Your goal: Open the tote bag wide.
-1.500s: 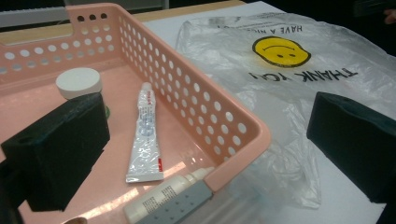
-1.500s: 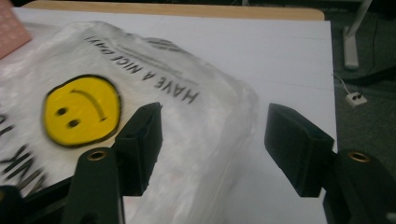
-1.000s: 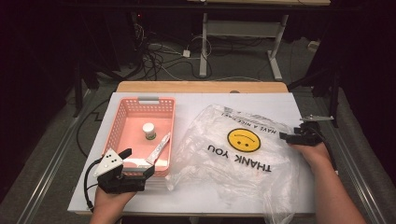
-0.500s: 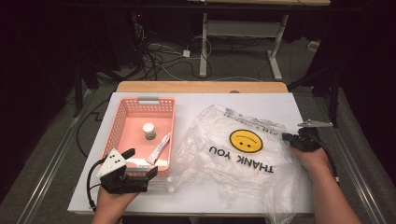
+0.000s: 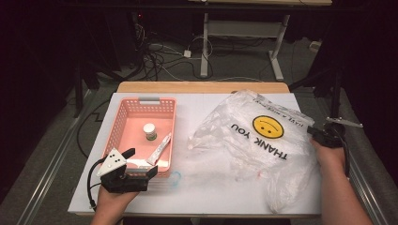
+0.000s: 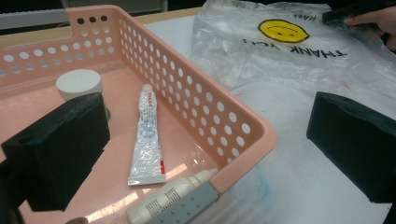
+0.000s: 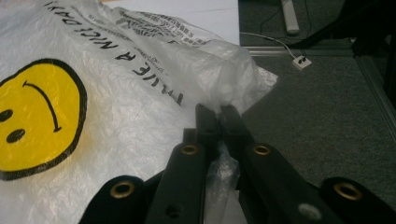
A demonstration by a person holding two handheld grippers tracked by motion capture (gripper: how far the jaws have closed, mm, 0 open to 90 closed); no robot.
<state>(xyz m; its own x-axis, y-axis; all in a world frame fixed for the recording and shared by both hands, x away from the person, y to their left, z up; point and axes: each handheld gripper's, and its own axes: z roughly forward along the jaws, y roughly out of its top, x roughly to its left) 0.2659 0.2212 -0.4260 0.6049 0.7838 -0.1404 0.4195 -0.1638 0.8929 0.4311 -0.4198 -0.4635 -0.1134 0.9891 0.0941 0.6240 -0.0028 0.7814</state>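
My right gripper [image 7: 218, 122]: clenched on the plastic bag [image 5: 263, 140] – its right edge.
My left gripper [image 5: 133, 166]: released, astride the pink basket [image 5: 141, 108] – near-right corner.

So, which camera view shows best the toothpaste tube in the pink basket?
The left gripper view: the toothpaste tube lies close and whole on the floor of the pink basket. In the high view it is small, leaning at the basket's right wall.
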